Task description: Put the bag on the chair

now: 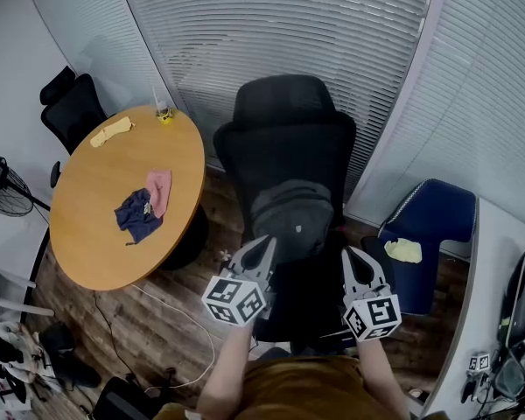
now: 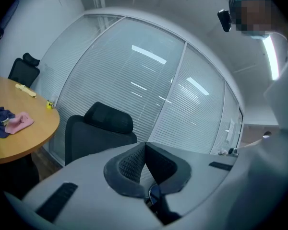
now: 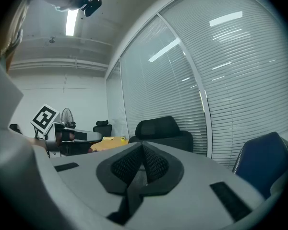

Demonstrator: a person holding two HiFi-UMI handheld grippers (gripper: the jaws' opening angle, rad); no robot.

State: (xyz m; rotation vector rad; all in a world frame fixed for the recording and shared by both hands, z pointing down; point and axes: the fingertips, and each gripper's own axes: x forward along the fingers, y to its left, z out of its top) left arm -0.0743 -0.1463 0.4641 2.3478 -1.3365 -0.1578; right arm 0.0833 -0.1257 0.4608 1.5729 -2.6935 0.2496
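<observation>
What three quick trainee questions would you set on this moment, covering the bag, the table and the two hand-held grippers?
1. True or false: the bag rests on the black chair.
2. Multiple choice: on the round table, which cloth touches the pink cloth? A the yellow one; B the dark blue one; C none.
3. Fill in: the jaws of the left hand-held gripper and the right hand-held gripper are both ____.

Key
1. True.
2. B: the dark blue cloth lies against it.
3. Shut, with nothing visibly between them.
</observation>
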